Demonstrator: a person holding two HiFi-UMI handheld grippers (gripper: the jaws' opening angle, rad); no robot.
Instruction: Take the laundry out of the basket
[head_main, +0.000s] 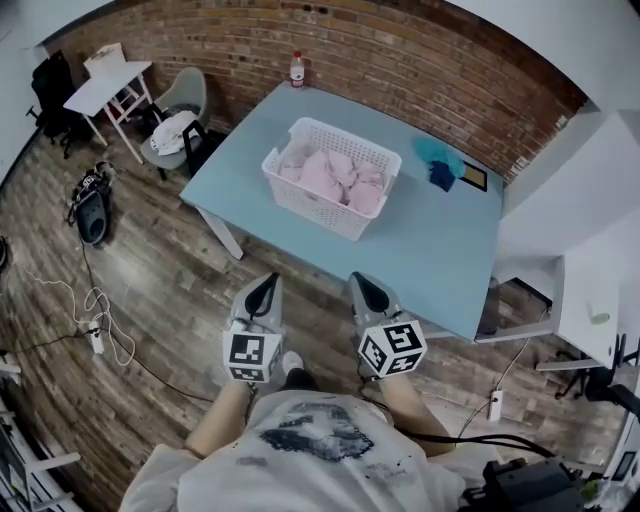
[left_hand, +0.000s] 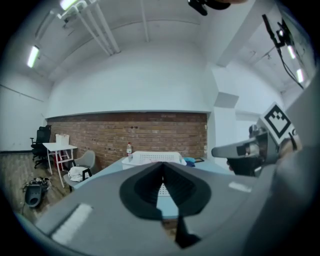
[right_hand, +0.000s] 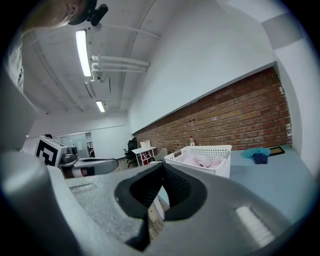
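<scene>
Laundry (head_main: 333, 178): pink garments, heaped inside white basket (head_main: 318, 212) on blue table (head_main: 440, 255), well ahead of both grippers. Handling, as judged: light, soft and limp; likely to drape and drag neighbouring pieces along. Best hold: a raised fold atop the heap, pinched clear of the lattice wall. Left gripper (head_main: 266, 288): jaws closed together, empty. Right gripper (head_main: 363, 286): likewise closed, nothing held.

No legible text anywhere; bottle (head_main: 297, 68) label too small, shirt (head_main: 320, 432) print unreadable.
</scene>
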